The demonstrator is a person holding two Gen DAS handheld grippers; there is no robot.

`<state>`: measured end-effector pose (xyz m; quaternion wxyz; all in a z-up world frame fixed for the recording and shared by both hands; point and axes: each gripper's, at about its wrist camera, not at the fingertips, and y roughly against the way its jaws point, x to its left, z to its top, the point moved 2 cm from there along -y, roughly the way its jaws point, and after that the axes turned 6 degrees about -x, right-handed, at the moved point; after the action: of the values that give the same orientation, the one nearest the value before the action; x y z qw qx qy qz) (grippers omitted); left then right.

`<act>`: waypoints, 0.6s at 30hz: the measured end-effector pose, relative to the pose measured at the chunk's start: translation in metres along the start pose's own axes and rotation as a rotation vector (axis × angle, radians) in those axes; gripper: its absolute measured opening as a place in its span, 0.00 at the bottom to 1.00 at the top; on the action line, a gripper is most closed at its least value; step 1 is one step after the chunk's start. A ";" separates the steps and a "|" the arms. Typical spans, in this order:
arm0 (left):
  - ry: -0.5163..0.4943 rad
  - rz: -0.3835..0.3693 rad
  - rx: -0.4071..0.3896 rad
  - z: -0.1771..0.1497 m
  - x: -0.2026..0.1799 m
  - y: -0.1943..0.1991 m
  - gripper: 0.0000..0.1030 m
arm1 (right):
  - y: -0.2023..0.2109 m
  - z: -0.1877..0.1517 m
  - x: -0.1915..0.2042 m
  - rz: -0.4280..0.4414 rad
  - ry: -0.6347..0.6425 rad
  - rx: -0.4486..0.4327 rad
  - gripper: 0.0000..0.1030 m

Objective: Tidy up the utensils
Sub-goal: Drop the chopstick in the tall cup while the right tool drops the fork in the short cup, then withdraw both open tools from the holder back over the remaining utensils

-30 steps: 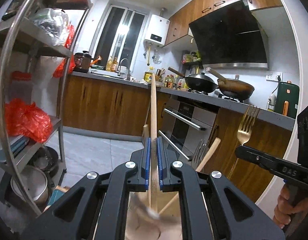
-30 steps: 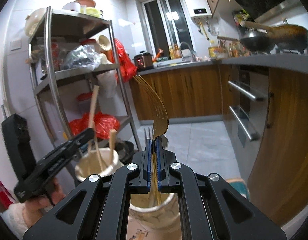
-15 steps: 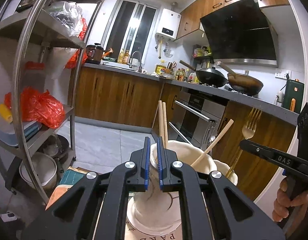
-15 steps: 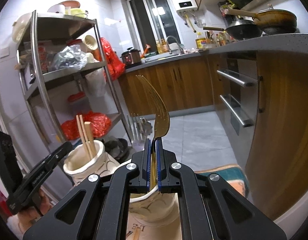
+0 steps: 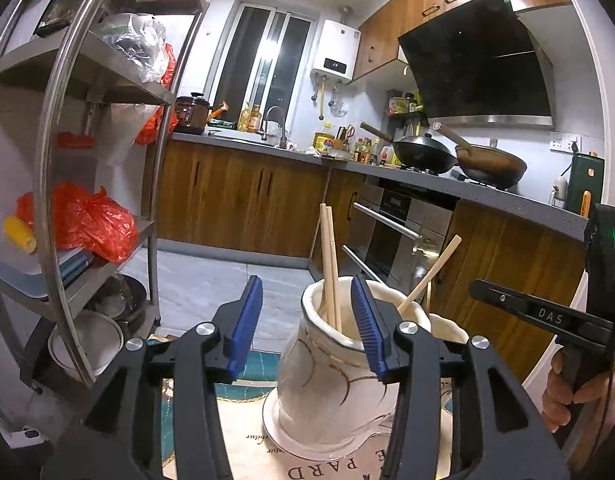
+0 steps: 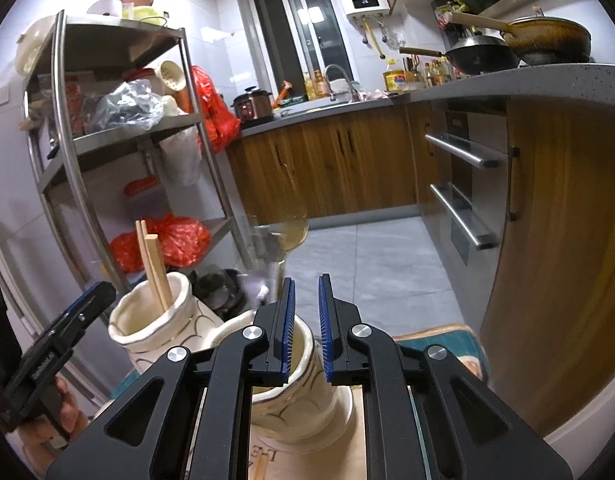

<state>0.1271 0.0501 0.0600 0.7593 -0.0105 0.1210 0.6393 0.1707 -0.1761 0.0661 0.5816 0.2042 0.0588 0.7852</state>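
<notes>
**Both utensils released into the two vases**

Two cream ceramic vases (image 5: 339, 364) (image 6: 295, 376) stand lower centre. The left gripper (image 5: 307, 320), jaws opening and empty, has dropped its wooden chopsticks (image 5: 329, 264) into one. The right gripper (image 6: 305, 328), jaws opening, has let its blurred gold fork (image 6: 293, 236) sink into the other.

The left gripper (image 5: 307, 320) is seen with its jaws opening and nothing between the blue pads (image 5: 243, 322). Beyond them, two chopsticks (image 5: 329, 264) are stood upright in a cream vase (image 5: 327, 380). A third stick (image 5: 431, 274) is leaned behind, possibly in a second vase (image 5: 447, 326).
</notes>
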 end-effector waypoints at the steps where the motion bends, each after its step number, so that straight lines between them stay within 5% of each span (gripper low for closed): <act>1: 0.000 0.002 0.003 0.000 0.000 0.001 0.53 | 0.002 0.000 0.000 -0.001 0.002 -0.003 0.15; 6: -0.002 0.011 0.011 0.000 0.001 0.011 0.73 | 0.020 -0.004 0.001 -0.004 0.039 -0.030 0.40; 10: -0.002 0.049 0.005 0.003 0.000 0.021 0.94 | 0.036 -0.011 -0.006 -0.020 0.050 -0.044 0.86; 18: -0.033 0.105 0.056 0.001 -0.003 0.035 0.94 | 0.068 -0.027 -0.016 -0.091 0.099 -0.044 0.95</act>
<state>0.0924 0.0539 0.0668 0.7266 0.0273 0.1267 0.6747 0.1040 -0.2083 0.0602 0.6174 0.1495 0.0795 0.7682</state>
